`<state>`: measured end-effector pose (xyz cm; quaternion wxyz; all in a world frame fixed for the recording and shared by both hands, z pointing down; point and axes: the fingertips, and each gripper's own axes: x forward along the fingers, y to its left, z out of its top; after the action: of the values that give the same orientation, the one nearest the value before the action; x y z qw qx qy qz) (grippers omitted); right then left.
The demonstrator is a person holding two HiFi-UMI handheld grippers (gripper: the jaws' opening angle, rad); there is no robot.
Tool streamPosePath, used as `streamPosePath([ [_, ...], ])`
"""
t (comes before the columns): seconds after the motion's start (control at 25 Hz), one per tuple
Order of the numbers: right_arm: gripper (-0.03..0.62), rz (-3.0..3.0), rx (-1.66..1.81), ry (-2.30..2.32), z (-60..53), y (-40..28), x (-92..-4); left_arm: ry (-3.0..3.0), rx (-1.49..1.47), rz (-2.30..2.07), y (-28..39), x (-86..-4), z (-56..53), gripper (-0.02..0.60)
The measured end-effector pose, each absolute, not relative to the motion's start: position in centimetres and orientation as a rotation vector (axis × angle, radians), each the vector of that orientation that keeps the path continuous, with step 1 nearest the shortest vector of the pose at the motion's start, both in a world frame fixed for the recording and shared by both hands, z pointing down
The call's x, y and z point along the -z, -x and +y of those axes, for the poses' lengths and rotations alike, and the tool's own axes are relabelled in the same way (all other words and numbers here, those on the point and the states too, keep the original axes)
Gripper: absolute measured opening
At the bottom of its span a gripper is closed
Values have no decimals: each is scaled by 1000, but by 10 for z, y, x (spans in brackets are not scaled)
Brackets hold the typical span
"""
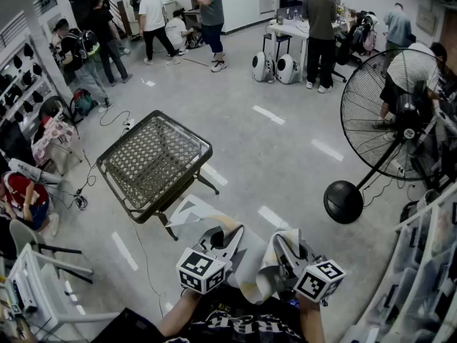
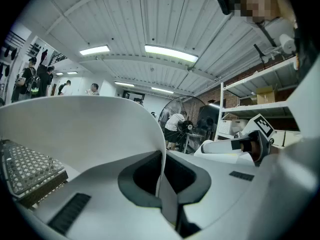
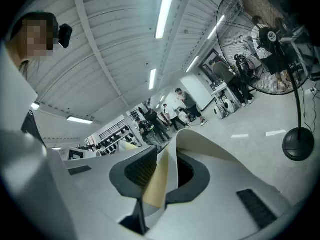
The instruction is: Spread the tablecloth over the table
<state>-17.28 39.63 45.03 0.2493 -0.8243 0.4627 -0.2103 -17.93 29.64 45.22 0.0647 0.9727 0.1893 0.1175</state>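
A low table with a woven mesh top stands on the floor ahead and to the left; its top is bare. The pale tablecloth hangs bunched between my two grippers, near my body. My left gripper is shut on one edge of the tablecloth, which billows up to the left over the table. My right gripper is shut on another edge, a fold of tablecloth curling out past the jaws. In its own view the left gripper shows the sheet pinched thin; the right gripper holds a thicker fold.
A large floor fan stands to the right on a round base. Shelving lines the right edge. A chair and racks sit at the left. Several people stand at the back, and cables lie beside the table.
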Motion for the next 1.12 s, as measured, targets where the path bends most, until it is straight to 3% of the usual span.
streamPosePath([
  [1.12, 60, 1286, 593, 2166, 403, 184, -460, -2925, -441, 520, 195, -464, 302, 25],
])
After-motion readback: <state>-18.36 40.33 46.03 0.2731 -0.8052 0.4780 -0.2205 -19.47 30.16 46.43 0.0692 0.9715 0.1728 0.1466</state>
